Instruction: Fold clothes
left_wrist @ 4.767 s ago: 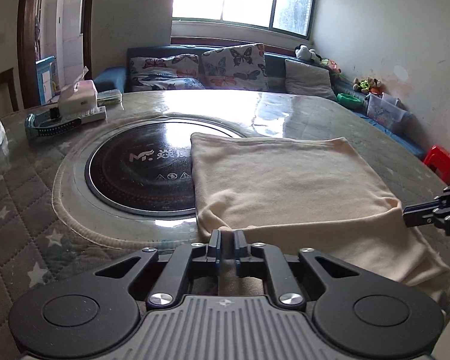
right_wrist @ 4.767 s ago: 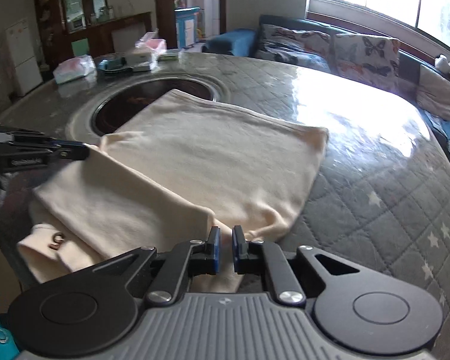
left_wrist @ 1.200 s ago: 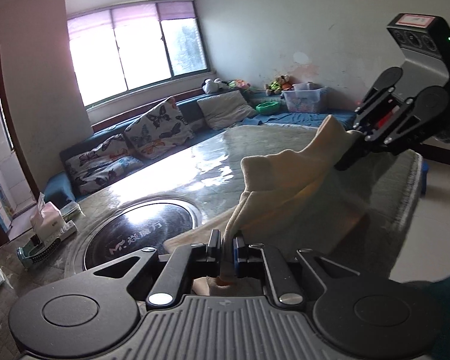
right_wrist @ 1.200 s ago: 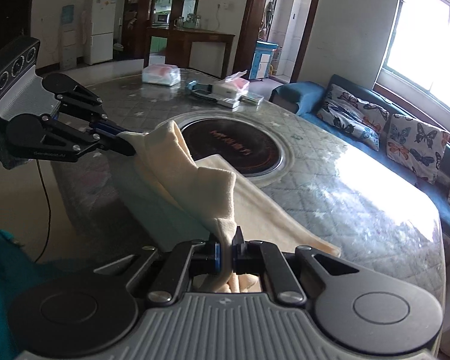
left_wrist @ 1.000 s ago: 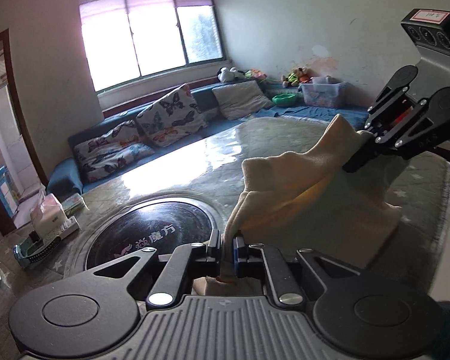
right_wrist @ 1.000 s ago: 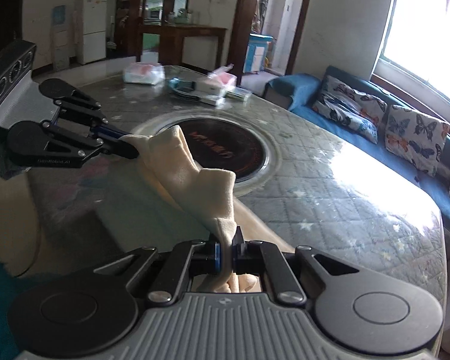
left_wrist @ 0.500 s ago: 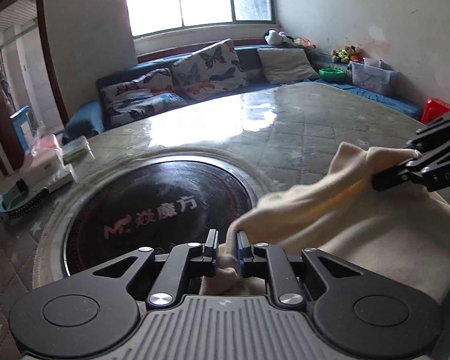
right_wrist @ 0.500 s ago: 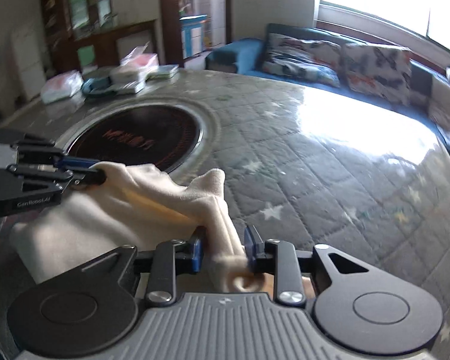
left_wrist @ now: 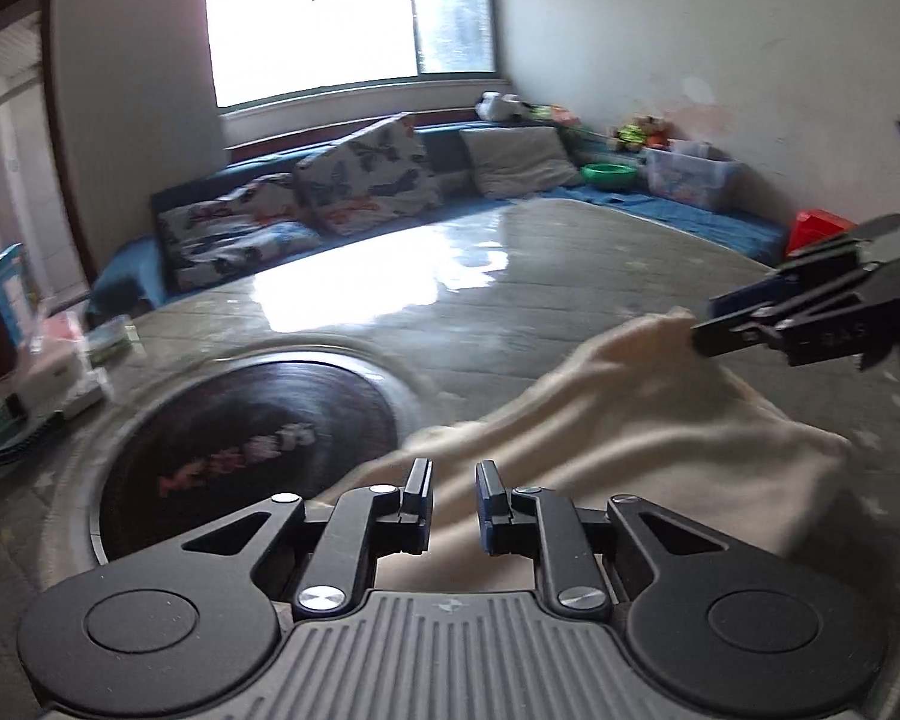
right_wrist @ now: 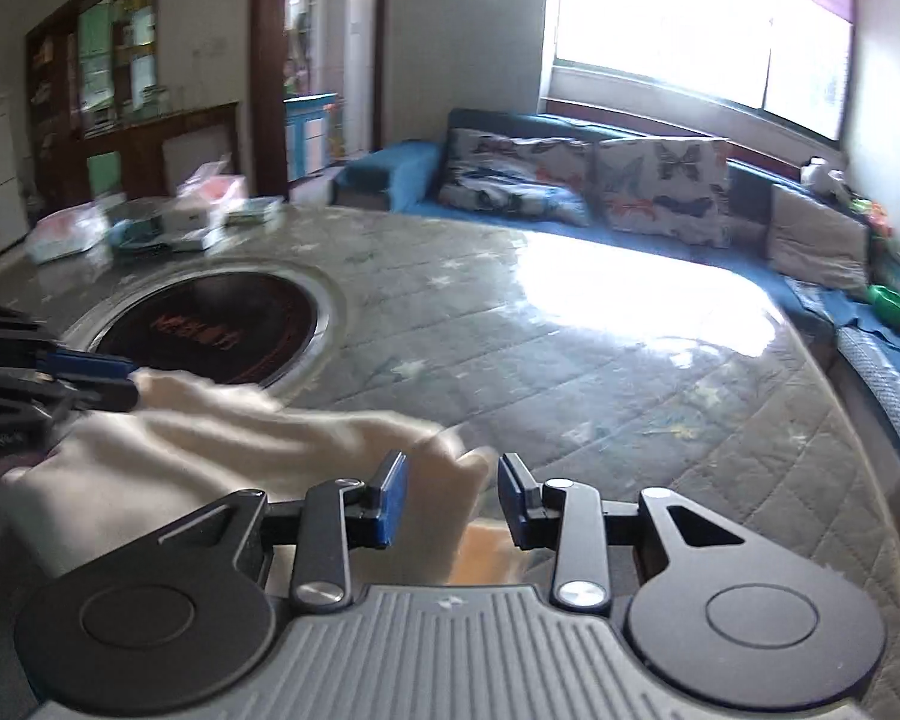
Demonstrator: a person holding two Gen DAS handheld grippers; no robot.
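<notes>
A cream garment (left_wrist: 630,450) lies folded on the round quilted table, beside the black hotplate (left_wrist: 252,438). My left gripper (left_wrist: 453,495) is open, its jaws apart over the garment's near-left corner. My right gripper (right_wrist: 452,495) is open too, with the garment's (right_wrist: 258,450) corner loose between the jaws. In the left wrist view the right gripper (left_wrist: 714,321) sits at the cloth's far right corner. In the right wrist view the left gripper (right_wrist: 123,381) sits at the cloth's left corner.
Tissue boxes and small items (right_wrist: 168,216) lie at the table's far left edge. The glass-topped table (right_wrist: 570,330) stretches beyond the cloth. A blue sofa with butterfly cushions (right_wrist: 594,186) runs behind it. A red stool (left_wrist: 819,228) stands at the right.
Both grippers brought the lifted cloth edge down onto the table and opened, letting go of it. The cloth now lies doubled over near the front edge.
</notes>
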